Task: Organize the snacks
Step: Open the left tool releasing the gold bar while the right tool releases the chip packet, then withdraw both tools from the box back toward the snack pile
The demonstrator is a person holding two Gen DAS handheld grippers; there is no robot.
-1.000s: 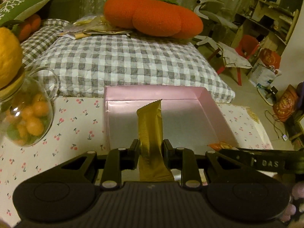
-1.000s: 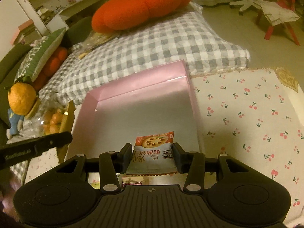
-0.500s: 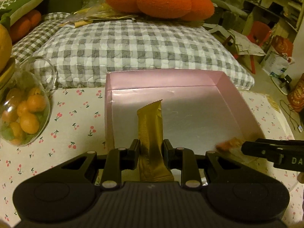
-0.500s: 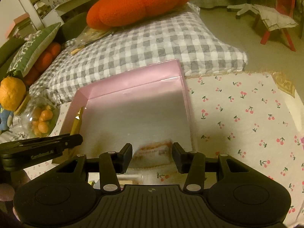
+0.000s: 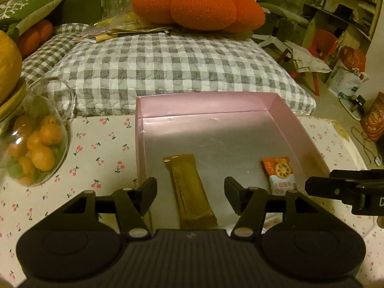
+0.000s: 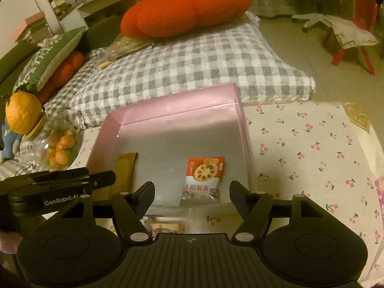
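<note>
Both tools are hanging just over the near edge of the pink box (image 5: 297,129), tilted down and looking forward into it. The left gripper (image 5: 190,193) has its jaws spread wide with nothing between them, and the gold snack bar (image 5: 189,189) lies flat on the box floor right under the gap, near the left wall. Same story on the other side: the right gripper (image 6: 192,195) is spread wide and holding nothing, and the biscuit packet (image 6: 202,180) sits flat on the floor below it, closer to the right wall. The two snacks are well apart from each other.

In the right wrist view the left gripper pokes in from the left, level and side-on, just above the bar's near end. There's also another snack packet (image 6: 164,228) peeking out on the cloth just in front of the box, mostly hidden by the gripper body.

Further out: cherry-print tablecloth (image 6: 312,148) under everything, a glass jar of little oranges (image 5: 33,148) to the left, then the checked cushion (image 5: 168,64) with an orange plush pillow (image 5: 199,4) on top.
</note>
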